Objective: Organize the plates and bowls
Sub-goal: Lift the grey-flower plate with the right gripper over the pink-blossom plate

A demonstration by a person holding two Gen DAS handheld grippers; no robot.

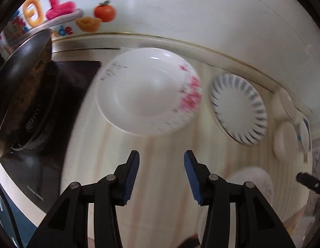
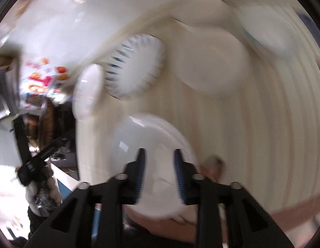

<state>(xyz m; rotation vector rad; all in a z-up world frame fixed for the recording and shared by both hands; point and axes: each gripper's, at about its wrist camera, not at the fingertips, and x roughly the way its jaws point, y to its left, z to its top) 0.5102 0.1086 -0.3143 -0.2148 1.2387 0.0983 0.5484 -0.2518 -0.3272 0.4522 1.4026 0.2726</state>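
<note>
In the left wrist view a white plate with pink flowers (image 1: 147,91) lies on the pale wood-grain counter (image 1: 160,165), ahead of my open, empty left gripper (image 1: 161,155). A blue-striped white plate (image 1: 238,107) lies to its right, with small white bowls (image 1: 284,142) further right. The right wrist view is blurred. There my right gripper (image 2: 159,153) is open over a plain white plate (image 2: 151,144) near the counter's front edge. The striped plate (image 2: 137,66), the flowered plate (image 2: 87,91) and white bowls (image 2: 211,62) lie beyond.
A dark wok (image 1: 21,78) sits on a black gas stove (image 1: 46,124) at the left. A tiled wall with colourful stickers (image 1: 56,6) runs behind the counter. The other gripper's tip (image 1: 308,181) shows at the right edge.
</note>
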